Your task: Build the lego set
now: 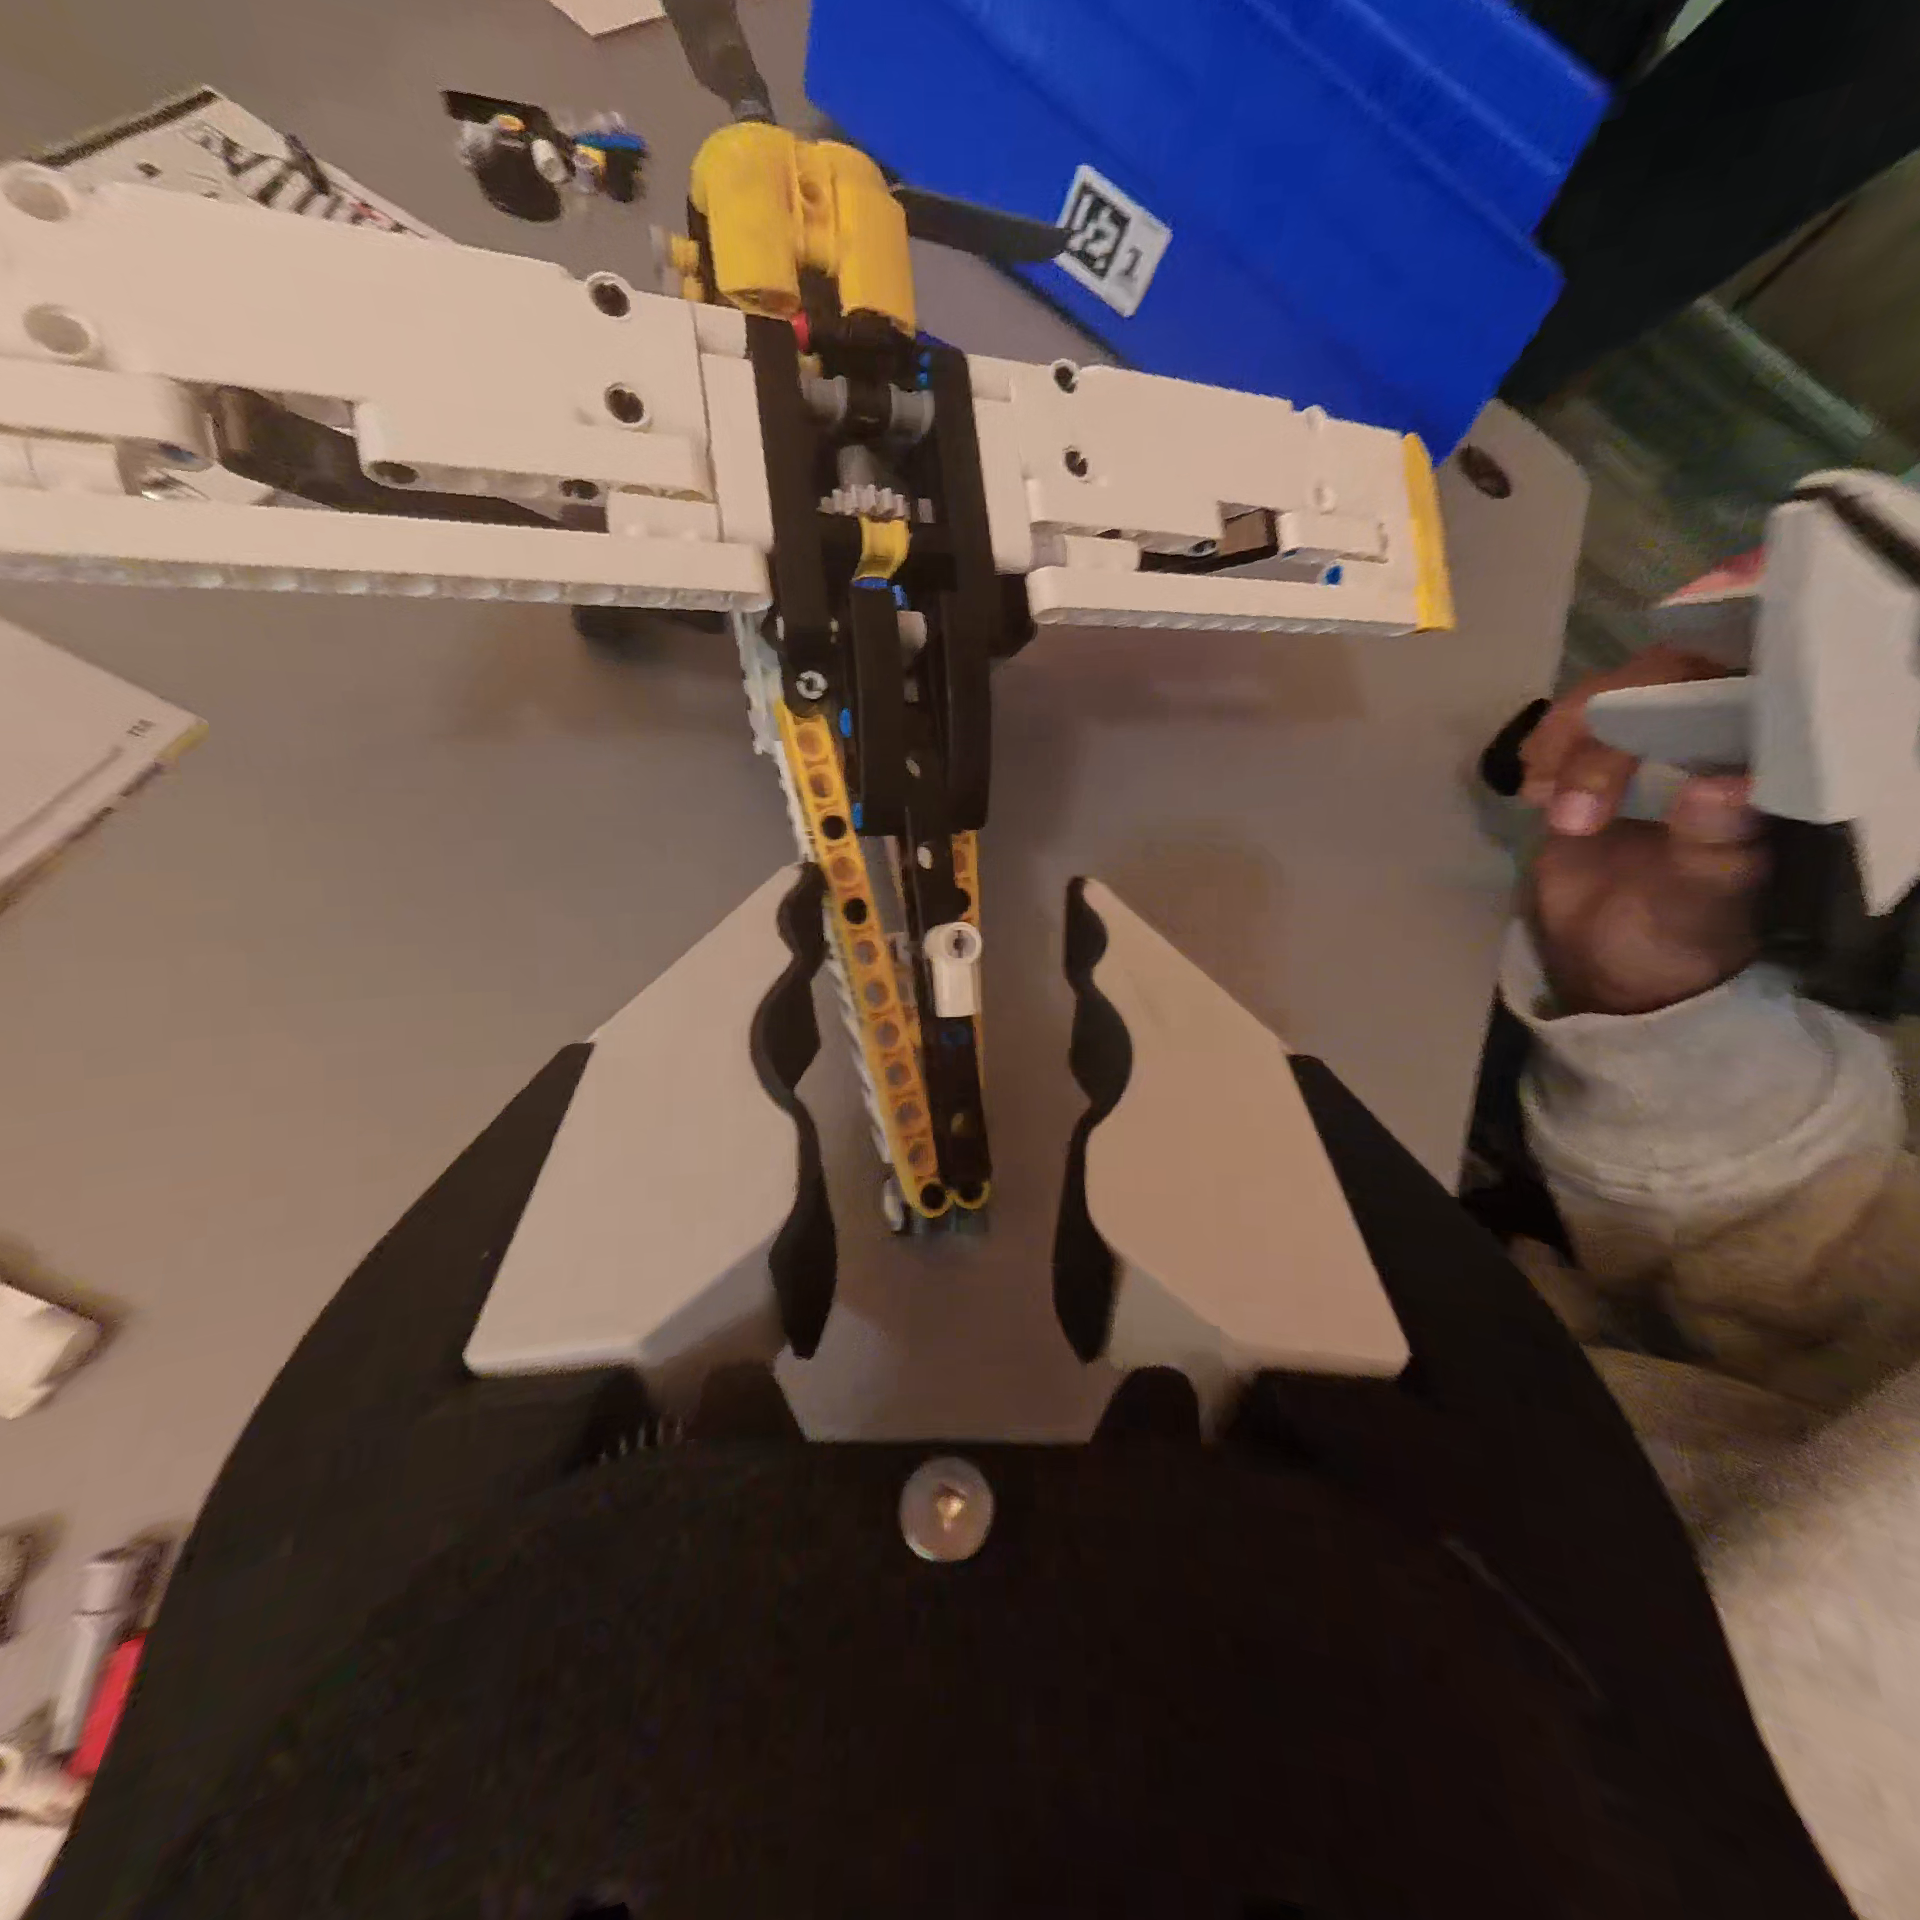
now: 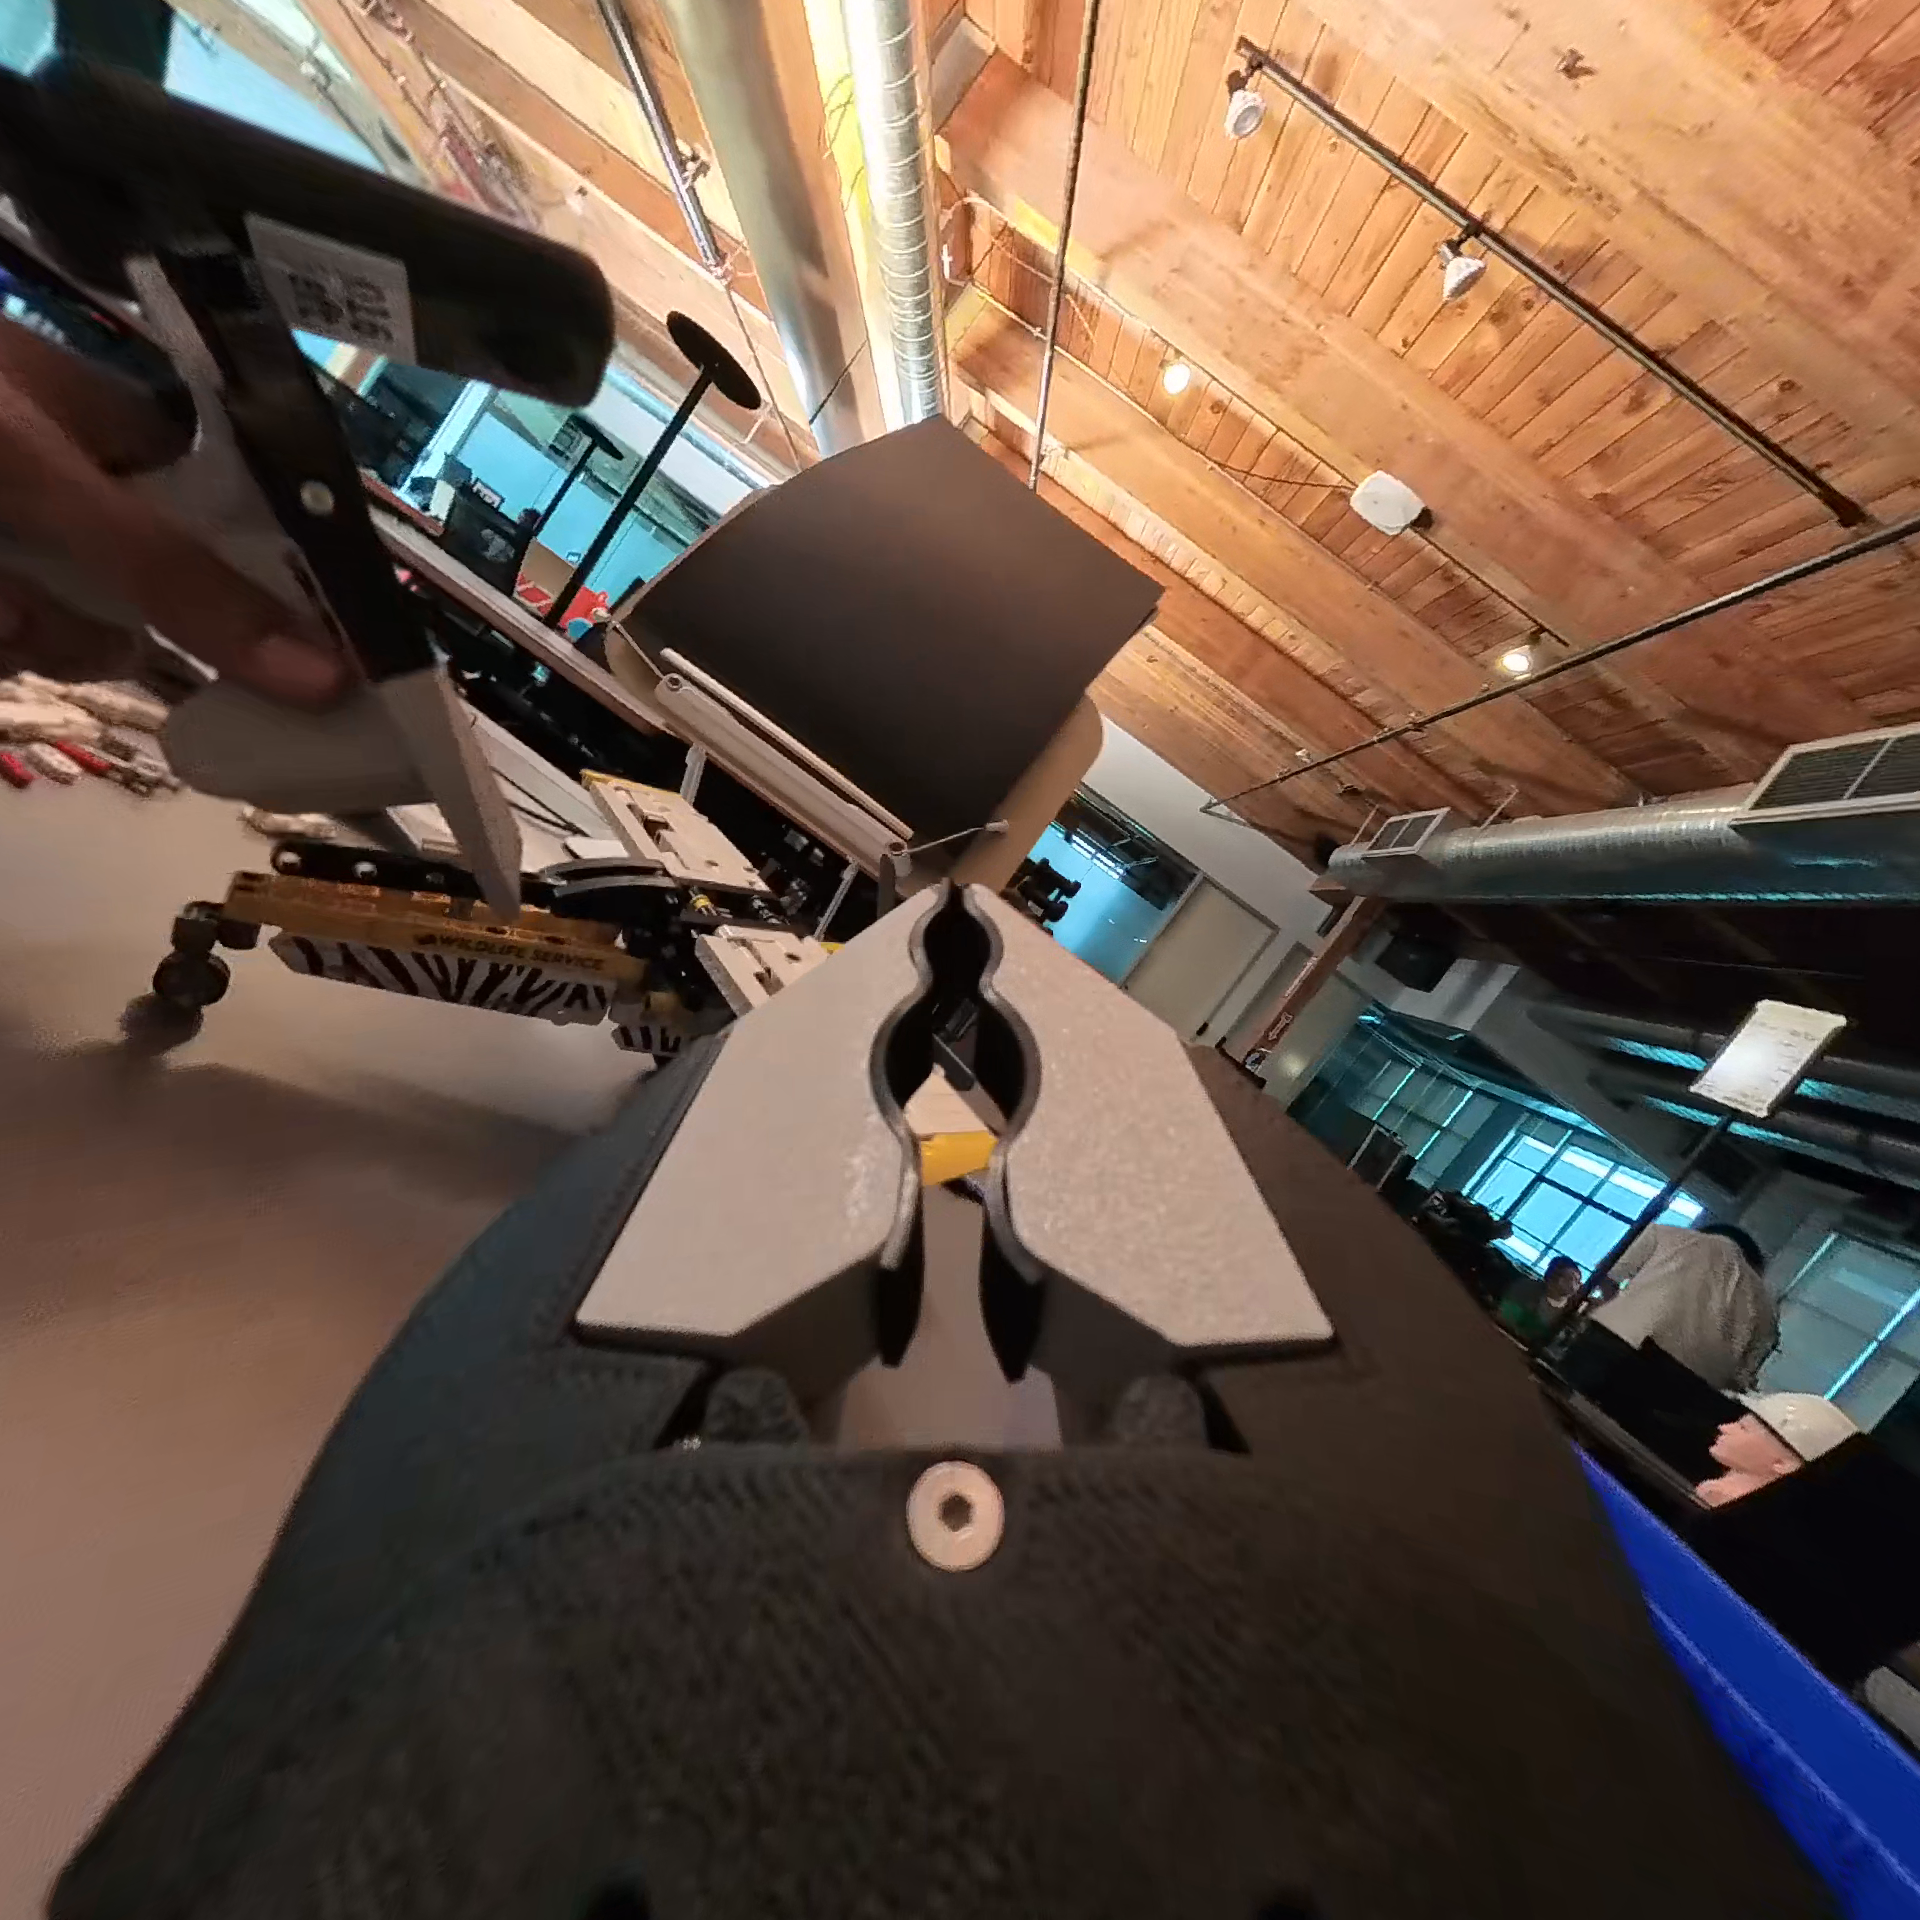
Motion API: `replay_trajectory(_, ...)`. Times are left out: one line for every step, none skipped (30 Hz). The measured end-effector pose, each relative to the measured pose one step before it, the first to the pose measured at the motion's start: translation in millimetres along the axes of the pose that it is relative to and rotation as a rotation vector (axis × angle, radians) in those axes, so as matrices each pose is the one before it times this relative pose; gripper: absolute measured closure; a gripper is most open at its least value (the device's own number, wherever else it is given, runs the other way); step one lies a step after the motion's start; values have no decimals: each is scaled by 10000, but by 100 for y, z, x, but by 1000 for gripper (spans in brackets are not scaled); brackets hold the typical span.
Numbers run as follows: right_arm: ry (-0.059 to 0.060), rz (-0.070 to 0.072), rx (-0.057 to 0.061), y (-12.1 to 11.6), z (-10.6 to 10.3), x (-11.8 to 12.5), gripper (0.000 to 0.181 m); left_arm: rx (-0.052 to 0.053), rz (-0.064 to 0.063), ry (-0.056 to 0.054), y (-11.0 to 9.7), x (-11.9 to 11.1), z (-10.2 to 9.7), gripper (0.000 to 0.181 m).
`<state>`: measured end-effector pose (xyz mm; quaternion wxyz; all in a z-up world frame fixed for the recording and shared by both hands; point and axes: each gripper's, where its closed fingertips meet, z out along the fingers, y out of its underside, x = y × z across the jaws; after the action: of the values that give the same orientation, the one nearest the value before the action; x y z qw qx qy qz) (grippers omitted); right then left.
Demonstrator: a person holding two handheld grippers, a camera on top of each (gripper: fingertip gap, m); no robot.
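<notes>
The lego plane [image 1: 873,582] lies on the grey counter [image 1: 416,831], its yellow tail boom at twelve o'clock between my left tongs [image 1: 935,914], spread wide. My right tongs [image 2: 951,904] are pinched together, seemingly empty. I should close squarely on the boom, gently.

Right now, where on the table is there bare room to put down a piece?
Bare grey table lies left of the plane model's tail, between the white wing above and the booklet. It is crowded at the far edge by the blue bin and small parts.
</notes>
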<state>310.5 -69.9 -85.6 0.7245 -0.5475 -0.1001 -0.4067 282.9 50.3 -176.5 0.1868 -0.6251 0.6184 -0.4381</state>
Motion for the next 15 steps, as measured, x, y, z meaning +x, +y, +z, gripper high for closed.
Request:
replay_trajectory(90,125,27,26,-120,357,181,-139,191,-197,-62,-374,183,143)
replay_trajectory(90,105,9,79,-102,326,181,-142,173,-180,-57,-359,177,148)
replay_trajectory(73,90,-9,121,-84,267,181,-130,175,-112,-62,-280,192,153)
replay_trajectory(50,82,-22,163,-69,205,181,-75,89,9,-142,-103,193,153)
replay_trajectory(39,71,-23,168,-39,149,181,-42,-14,49,-189,-79,206,153)
replay_trajectory(23,63,-21,147,-28,86,181,-45,-40,46,-189,-79,251,152)
replay_trajectory(7,50,-16,128,-13,50,181,-24,-12,35,-220,-88,242,152)
replay_trajectory(8,32,-16,104,-10,26,181,-10,14,20,-202,-89,252,152)
replay_trajectory(2,13,-17,80,1,7,181,-11,10,11,-192,-78,249,152)
replay_trajectory(-2,-3,-17,53,11,4,181,-17,23,2,-163,-64,217,152)
replay_trajectory(0,-6,-15,57,9,4,181,-19,26,-13,-129,-66,168,152)
replay_trajectory(-8,5,-19,63,6,-15,181,-14,25,-14,-89,-45,122,152)
replay_trajectory(-10,14,-26,92,11,-4,181,-16,20,-8,-55,-12,73,152)
replay_trajectory(-11,18,-28,103,14,-18,181,-14,8,-7,2,-15,29,152)
replay_trajectory(-14,21,-35,133,13,-16,181,-12,-2,5,29,3,-26,152)
